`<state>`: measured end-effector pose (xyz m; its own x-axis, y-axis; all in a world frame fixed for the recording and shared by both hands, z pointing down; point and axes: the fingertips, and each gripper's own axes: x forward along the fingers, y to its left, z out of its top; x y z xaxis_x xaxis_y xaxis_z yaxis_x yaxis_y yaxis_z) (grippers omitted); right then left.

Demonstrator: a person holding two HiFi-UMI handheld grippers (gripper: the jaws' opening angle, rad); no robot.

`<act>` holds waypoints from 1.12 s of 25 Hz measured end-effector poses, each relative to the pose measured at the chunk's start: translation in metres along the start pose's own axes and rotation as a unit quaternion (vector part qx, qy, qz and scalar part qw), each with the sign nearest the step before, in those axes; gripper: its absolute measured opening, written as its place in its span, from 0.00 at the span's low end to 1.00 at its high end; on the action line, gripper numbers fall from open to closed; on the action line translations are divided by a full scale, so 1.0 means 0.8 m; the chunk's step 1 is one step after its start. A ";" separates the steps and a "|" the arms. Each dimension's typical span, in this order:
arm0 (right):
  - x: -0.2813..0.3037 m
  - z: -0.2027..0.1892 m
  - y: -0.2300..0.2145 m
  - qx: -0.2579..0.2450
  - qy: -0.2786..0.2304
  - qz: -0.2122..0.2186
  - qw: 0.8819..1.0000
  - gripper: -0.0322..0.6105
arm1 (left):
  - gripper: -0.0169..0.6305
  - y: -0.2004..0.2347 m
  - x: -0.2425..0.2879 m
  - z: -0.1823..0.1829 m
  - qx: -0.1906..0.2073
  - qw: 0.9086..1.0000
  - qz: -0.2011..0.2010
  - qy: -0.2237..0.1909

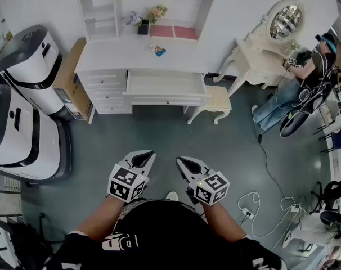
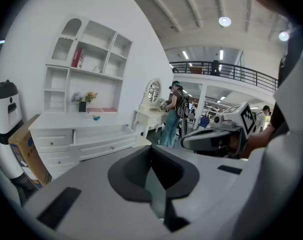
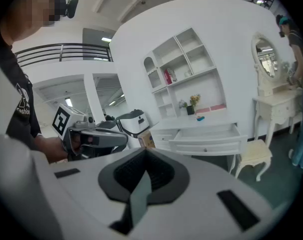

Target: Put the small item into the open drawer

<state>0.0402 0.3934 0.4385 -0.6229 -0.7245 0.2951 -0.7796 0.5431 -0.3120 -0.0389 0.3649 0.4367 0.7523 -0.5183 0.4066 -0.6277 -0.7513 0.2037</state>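
The small blue item [image 1: 157, 50] lies on top of the white desk [image 1: 103, 58], far across the floor from me. Below it the desk's wide middle drawer [image 1: 166, 84] stands pulled out and looks empty. My left gripper [image 1: 147, 156] and right gripper [image 1: 180, 162] are held side by side near my body, both shut with nothing in them. The left gripper view shows its closed jaws, with the item [image 2: 95, 117] and drawer [image 2: 104, 134] beyond them. In the right gripper view the item [image 3: 200, 117] sits above the open drawer [image 3: 207, 133].
A cream stool [image 1: 216, 102] stands by the drawer's right end. Two large white machines [image 1: 24, 100] and a cardboard box [image 1: 72, 86] sit left of the desk. At right are a vanity table with a mirror [image 1: 262, 54] and a person [image 1: 305, 80], with cables [image 1: 263, 204] on the floor.
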 end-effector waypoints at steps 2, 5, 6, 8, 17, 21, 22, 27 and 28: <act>-0.002 0.000 0.000 -0.001 0.002 -0.001 1.000 0.06 | 0.05 -0.003 0.000 0.003 0.001 1.000 0.000 -0.001; -0.004 0.001 -0.003 -0.002 0.003 -0.002 1.000 0.06 | 0.05 -0.005 0.002 0.004 0.002 1.000 0.001 -0.001; -0.005 0.000 -0.003 -0.003 0.003 -0.001 1.000 0.06 | 0.05 -0.005 0.003 0.003 0.002 1.000 0.002 0.000; -0.006 -0.001 -0.004 -0.004 0.004 0.001 1.000 0.06 | 0.05 -0.007 0.004 0.002 0.002 1.000 0.004 0.001; -0.017 -0.004 -0.011 -0.003 0.005 0.008 1.000 0.06 | 0.05 -0.019 0.011 0.005 0.004 1.000 0.011 -0.002; -0.027 0.000 -0.018 0.016 -0.010 0.013 1.000 0.06 | 0.05 -0.028 0.017 0.005 0.002 1.000 0.014 -0.003; -0.030 0.002 -0.019 0.016 -0.015 0.012 1.000 0.06 | 0.05 -0.031 0.020 0.005 0.001 1.000 0.015 -0.003; -0.049 0.000 -0.029 -0.018 -0.017 0.009 1.000 0.06 | 0.05 -0.054 0.036 0.001 -0.003 1.000 0.013 -0.002; -0.054 -0.002 -0.032 -0.020 -0.014 0.011 1.000 0.06 | 0.05 -0.060 0.041 0.000 -0.004 1.000 0.013 -0.002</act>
<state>0.0874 0.4114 0.4350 -0.6381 -0.7238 0.2627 -0.7681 0.5747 -0.2823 0.0157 0.3840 0.4400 0.7366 -0.5390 0.4087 -0.6486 -0.7342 0.2007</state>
